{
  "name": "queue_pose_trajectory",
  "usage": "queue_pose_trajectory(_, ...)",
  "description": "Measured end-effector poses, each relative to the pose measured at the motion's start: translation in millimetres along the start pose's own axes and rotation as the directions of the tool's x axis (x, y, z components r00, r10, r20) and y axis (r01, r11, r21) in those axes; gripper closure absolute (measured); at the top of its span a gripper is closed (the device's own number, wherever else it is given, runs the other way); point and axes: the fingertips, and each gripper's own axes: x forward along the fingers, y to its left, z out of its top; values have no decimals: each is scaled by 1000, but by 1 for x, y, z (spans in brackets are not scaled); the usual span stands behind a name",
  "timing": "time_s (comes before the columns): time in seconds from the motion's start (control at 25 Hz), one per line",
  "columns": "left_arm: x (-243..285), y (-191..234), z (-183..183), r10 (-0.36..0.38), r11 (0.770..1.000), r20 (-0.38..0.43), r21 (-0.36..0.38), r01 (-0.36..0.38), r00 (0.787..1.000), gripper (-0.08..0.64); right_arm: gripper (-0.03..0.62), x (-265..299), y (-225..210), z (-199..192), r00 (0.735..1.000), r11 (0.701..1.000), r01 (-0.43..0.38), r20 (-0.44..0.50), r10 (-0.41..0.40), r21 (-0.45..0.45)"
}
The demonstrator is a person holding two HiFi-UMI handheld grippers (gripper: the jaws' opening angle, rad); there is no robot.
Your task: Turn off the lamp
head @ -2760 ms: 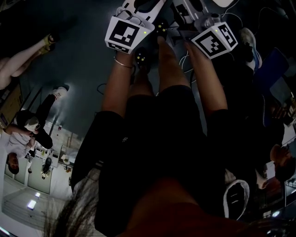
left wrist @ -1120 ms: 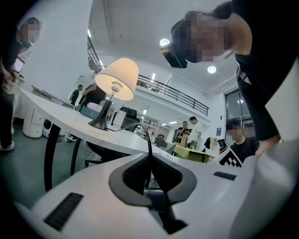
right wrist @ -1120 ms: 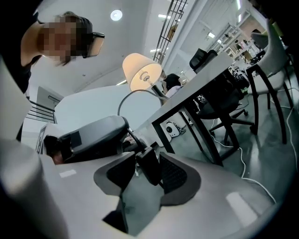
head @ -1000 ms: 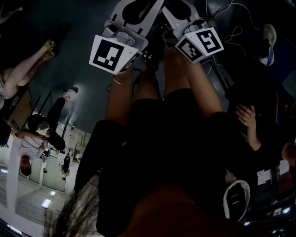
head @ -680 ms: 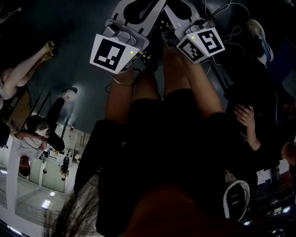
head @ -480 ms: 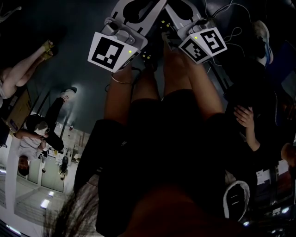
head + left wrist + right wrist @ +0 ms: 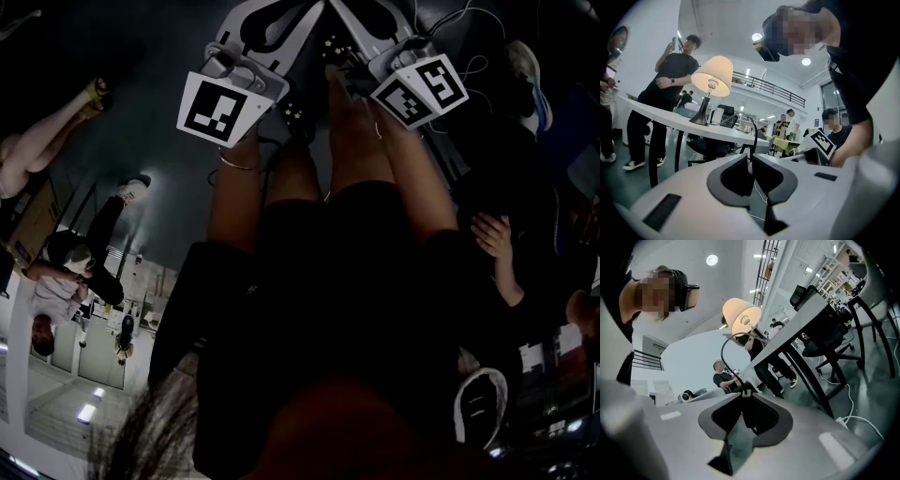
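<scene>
The right tool point(image 7: 744, 397) has just been closing, and its jaws now stand narrowed, pressed on the black cord point(image 7: 724, 350), where a dark block on it sits between the pads. The left tool point(image 7: 751, 161) is drawn in close as well, gripping the same cord at a small pale piece between its pads. In the left gripper view the cord rises from the jaw tips in a tall arc and bends down toward the tabletop point(image 7: 656, 115). The two tools are close together: the right tool's marker cube point(image 7: 820, 143) shows just beside the left jaws, and in the head view both tools converge at the top of the frame over the person's forearms. The lamp point(image 7: 710, 84) stands upright on the white tabletop, on a dark flared base with a slim stem, and its cream shade is glowing, so it is lit. A person in black point(image 7: 670, 79) stands behind the tabletop near the lamp, one arm raised. Dark office chairs stand under and beyond the tabletop.
</scene>
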Motion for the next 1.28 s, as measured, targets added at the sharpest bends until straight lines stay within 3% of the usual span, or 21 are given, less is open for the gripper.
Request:
queue_pose_trajectory(0.44,-5,7,-32,20,1000,-62,12,-19,998,537,526,-9,-4,5,1000,999,0,10,-1,33)
queue_pose_trajectory(0.88,0,-3,-75,-27,997,-168,61,38,985,497,526,-23,0,15,998,994,-36,59,30,102)
queue_pose_trajectory(1.28,1,-4,-80,-38,997,-178,53,48,983,497,526,-24,5,14,995,985,-76,74,65,156)
